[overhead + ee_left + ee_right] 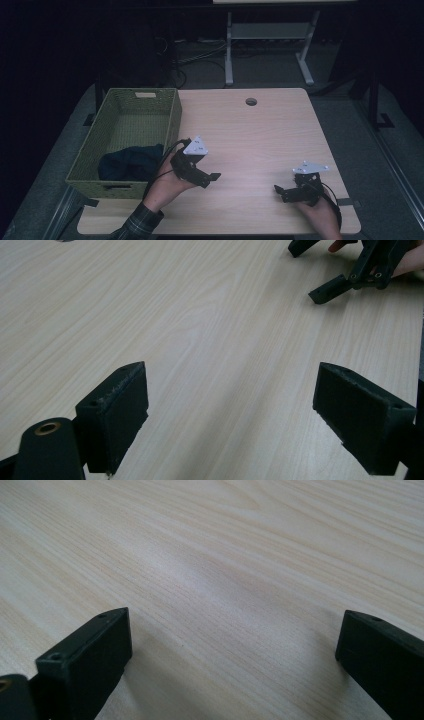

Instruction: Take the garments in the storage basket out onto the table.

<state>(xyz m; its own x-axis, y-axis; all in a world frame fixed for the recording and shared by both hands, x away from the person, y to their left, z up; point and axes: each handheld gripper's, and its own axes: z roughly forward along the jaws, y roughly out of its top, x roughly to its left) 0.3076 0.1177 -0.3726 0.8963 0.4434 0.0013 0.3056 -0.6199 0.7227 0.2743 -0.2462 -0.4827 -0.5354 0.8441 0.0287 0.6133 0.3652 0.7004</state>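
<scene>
A green woven basket [173, 117] stands on the left part of the light wooden table [255, 135]. A dark blue-green cloth [131, 162] lies bunched in the basket's near end. My left gripper [207, 172] is just right of the basket's near corner, open, with bare wood between its jaws [230, 385]. My right gripper [282, 191] is low over the table's near right part, also open over bare wood [235, 625]. In the left gripper view the right gripper [307, 270] shows at the top right, jaws apart.
A round cable hole [251, 101] sits near the table's far edge. Beyond the table stand the white legs of another desk [229, 50] and cables on the floor. Bare wood stretches across the table's middle and right.
</scene>
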